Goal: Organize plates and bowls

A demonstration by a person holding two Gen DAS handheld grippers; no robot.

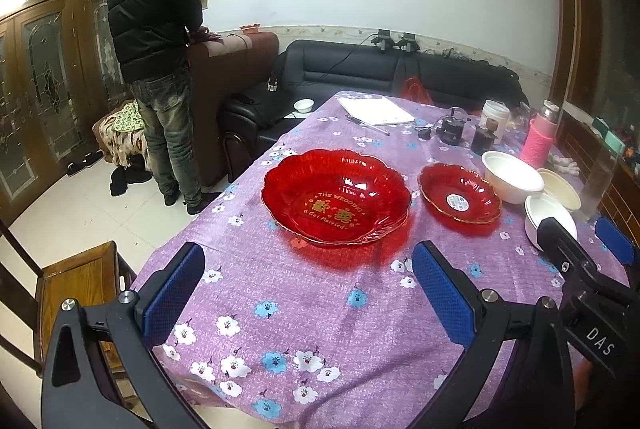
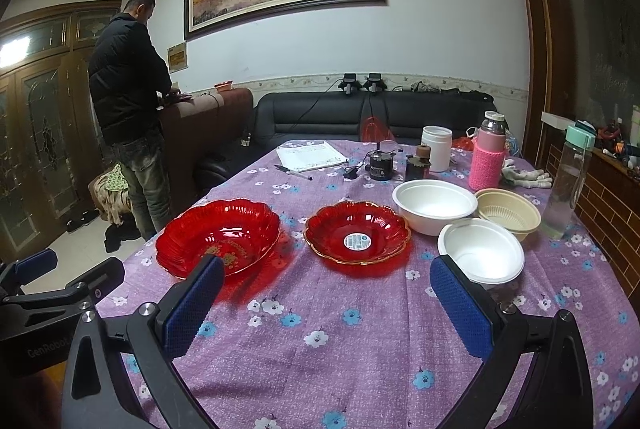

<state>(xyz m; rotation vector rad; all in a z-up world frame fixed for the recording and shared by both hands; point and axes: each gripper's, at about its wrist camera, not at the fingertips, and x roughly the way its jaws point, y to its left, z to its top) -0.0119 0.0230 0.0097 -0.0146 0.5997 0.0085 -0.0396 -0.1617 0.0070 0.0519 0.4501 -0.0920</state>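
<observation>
A large red scalloped plate [image 1: 336, 197] [image 2: 218, 237] with gold lettering lies on the purple flowered tablecloth. To its right is a smaller red plate [image 1: 459, 199] [image 2: 357, 237] with a sticker in its middle. Further right stand a large white bowl [image 1: 512, 177] [image 2: 434, 207], a cream bowl [image 1: 560, 189] [image 2: 508, 213] and a smaller white bowl [image 1: 538, 219] [image 2: 480, 253]. My left gripper [image 1: 308, 293] [image 2: 68, 269] hovers open in front of the large plate. My right gripper [image 2: 328, 305] [image 1: 588, 241] is open too, short of the small plate and the near white bowl. Neither holds anything.
Behind the dishes are a pink-sleeved bottle [image 2: 486, 161], a clear water bottle [image 2: 568, 185], a white jar [image 2: 436, 147], small dark containers, a notebook [image 2: 312, 155], a pen and white gloves. A person [image 2: 128, 109] stands by the sofa, back turned. A wooden chair [image 1: 76, 289] sits at the table's left.
</observation>
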